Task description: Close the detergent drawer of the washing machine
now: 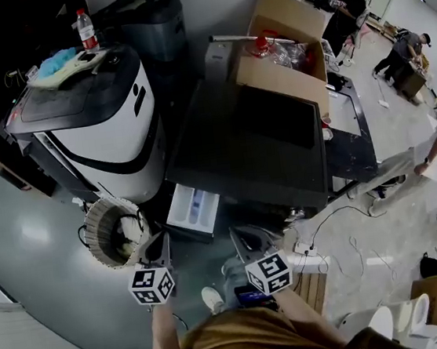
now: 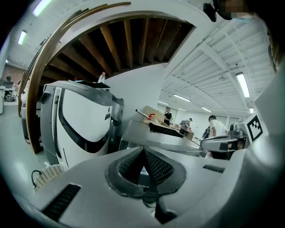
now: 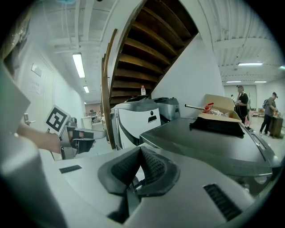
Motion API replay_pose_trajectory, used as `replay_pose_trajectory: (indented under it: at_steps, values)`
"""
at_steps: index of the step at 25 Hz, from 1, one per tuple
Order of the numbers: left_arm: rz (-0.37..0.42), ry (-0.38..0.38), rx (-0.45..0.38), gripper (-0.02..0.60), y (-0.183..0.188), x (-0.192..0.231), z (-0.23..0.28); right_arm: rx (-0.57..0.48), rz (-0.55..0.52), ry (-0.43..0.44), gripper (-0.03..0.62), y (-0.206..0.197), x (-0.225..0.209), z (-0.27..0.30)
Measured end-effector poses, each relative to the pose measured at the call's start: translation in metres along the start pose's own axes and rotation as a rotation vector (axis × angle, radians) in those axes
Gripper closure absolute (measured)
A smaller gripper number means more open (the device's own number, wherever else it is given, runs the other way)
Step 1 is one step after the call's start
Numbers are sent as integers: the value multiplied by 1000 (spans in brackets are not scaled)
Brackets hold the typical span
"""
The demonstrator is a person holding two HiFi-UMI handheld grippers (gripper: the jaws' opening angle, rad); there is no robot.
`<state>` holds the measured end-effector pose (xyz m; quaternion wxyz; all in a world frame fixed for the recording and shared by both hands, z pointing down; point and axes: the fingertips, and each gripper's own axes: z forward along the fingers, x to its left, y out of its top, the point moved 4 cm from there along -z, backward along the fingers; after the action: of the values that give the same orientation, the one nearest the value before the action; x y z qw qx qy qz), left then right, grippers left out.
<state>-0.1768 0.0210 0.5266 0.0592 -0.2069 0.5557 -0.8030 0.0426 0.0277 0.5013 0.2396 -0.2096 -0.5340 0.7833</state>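
We see the left gripper (image 2: 143,153) in its own view with its two ribbed jaws brought together at the tips and nothing between them. The right gripper (image 3: 140,153) shows the same in its view: jaws closed tip to tip, empty.

In the head view both grippers sit at the bottom centre of the frame. They are held side by side and point up the frame, the left gripper (image 1: 161,244) to the left of the right gripper (image 1: 241,240).

Just above the left gripper, and apart from it, the detergent drawer (image 1: 193,208) stands pulled out. It is a white tray with compartments, some bluish. It juts from the front of the dark washing machine (image 1: 254,142), which fills the middle of the frame.

To the left of the drawer a round ribbed thing (image 1: 115,231) sits on the floor (image 1: 29,240). Above that is a white and black appliance (image 1: 95,137) with a bottle (image 1: 87,29) on top. A cardboard box (image 1: 282,51) rests on the washing machine's far end, at upper right.

We judge the drawer to be light, stiff plastic that slides on guides, so it needs a push rather than a grip. Closed jaws pressed on the middle of its flat front edge should send it in straight. An off-centre push may skew it, and the smooth plastic may let the tips slide.
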Motion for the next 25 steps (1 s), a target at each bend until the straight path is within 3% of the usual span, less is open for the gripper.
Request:
replay_pose_trajectory:
  at_steps: [4, 17, 25]
  values:
    - [-6, 8, 15, 557, -6, 2, 1, -31, 87, 37, 582, 1, -4, -1]
    - [-16, 31, 77, 557, -28, 9, 16, -22, 34, 76, 582, -4, -16, 8]
    - [-4, 23, 141, 557, -48, 7, 29, 40, -11, 75, 582, -18, -22, 19]
